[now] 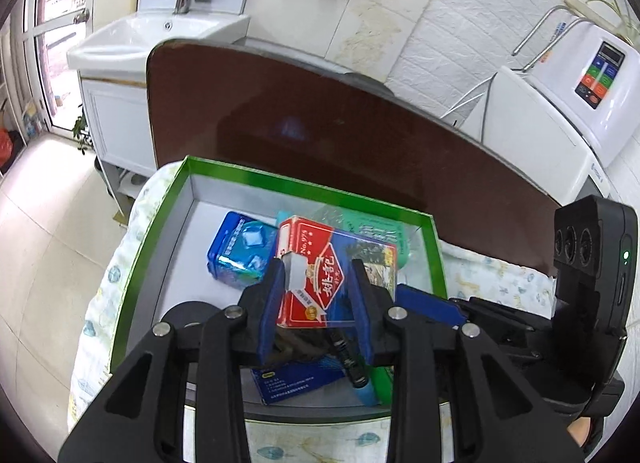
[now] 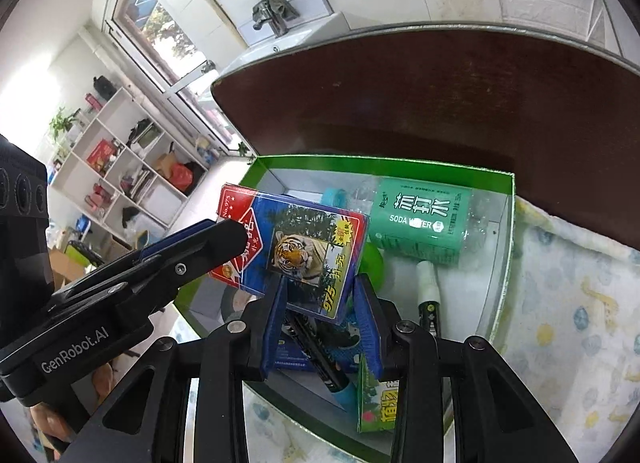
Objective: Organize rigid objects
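A pack of playing cards (image 1: 336, 259), red and blue with a tiger picture (image 2: 304, 247), hangs above the open green box (image 1: 304, 183). My left gripper (image 1: 316, 275) is shut on one end of the pack, with its blue pads on both sides. My right gripper (image 2: 320, 295) is shut on the other end. Each gripper shows at the edge of the other's view. Inside the green box (image 2: 384, 162) lie a blue tin (image 1: 240, 251), a green soda water bottle (image 2: 420, 219), a blue carton (image 1: 296, 381), a black marker (image 2: 320, 355) and a green packet (image 2: 376, 403).
The box rests on a patterned cloth (image 2: 568, 303) beside a dark brown tabletop (image 1: 320, 115). A white sink (image 1: 152, 35) stands behind on the left, a white appliance (image 1: 580, 103) on the right. A shelf unit (image 2: 120, 167) lines the far wall.
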A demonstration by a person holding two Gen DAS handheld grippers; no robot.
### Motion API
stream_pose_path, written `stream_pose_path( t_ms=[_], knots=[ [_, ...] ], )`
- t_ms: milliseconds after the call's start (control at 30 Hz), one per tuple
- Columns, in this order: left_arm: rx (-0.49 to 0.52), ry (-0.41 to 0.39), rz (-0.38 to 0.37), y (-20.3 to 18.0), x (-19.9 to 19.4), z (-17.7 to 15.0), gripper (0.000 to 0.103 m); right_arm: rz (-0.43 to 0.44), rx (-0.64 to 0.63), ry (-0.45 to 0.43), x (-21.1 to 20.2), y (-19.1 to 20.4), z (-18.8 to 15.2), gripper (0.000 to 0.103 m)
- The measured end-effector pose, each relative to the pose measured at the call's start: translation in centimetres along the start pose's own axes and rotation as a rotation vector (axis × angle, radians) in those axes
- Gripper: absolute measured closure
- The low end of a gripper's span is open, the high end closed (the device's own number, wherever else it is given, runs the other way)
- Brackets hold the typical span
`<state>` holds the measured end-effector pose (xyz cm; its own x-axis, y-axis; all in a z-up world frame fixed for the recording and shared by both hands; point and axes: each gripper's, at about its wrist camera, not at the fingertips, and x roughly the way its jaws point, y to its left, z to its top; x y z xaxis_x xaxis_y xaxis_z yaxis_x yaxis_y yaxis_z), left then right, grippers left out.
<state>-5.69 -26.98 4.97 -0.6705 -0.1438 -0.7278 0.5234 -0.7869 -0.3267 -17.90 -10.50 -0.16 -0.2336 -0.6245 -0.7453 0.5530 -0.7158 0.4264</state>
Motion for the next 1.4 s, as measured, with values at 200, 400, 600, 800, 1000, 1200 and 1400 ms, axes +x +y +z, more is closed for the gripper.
stream_pose_path(
  t_ms=[200, 400, 600, 800, 1000, 1200, 1400],
  knots=[
    [-0.061, -0.001, -0.035, 2.4, 0.0, 0.9, 0.073, -0.041, -0.045, 0.009, 1.3, 1.5, 1.1, 0.065],
    [-0.123, 0.003, -0.033, 4.6, 0.3, 1.6, 0.074, -0.062, -0.114, 0.014, 2.4, 2.8, 2.4, 0.066],
    [-0.147, 0.02, -0.032, 5.2, 0.6, 1.7, 0.071, -0.039, -0.13, 0.047, 3.4, 3.3, 2.4, 0.065],
    [-0.141, 0.032, -0.03, 5.0, 0.6, 1.4, 0.071, -0.03, -0.113, 0.028, 2.4, 2.9, 2.2, 0.066],
    [-0.061, -0.012, 0.017, 2.4, -0.8, 0.8, 0.063, -0.036, -0.081, -0.011, -0.1, 1.6, 1.5, 0.066],
    [0.073, -0.102, 0.09, -2.2, -2.8, -0.4, 0.038, -0.079, -0.07, -0.053, -3.4, 0.8, -0.3, 0.065],
    [0.171, -0.177, 0.148, -5.9, -4.5, -2.5, 0.024, -0.163, -0.064, -0.117, -7.1, -0.5, -2.8, 0.065]
  ],
)
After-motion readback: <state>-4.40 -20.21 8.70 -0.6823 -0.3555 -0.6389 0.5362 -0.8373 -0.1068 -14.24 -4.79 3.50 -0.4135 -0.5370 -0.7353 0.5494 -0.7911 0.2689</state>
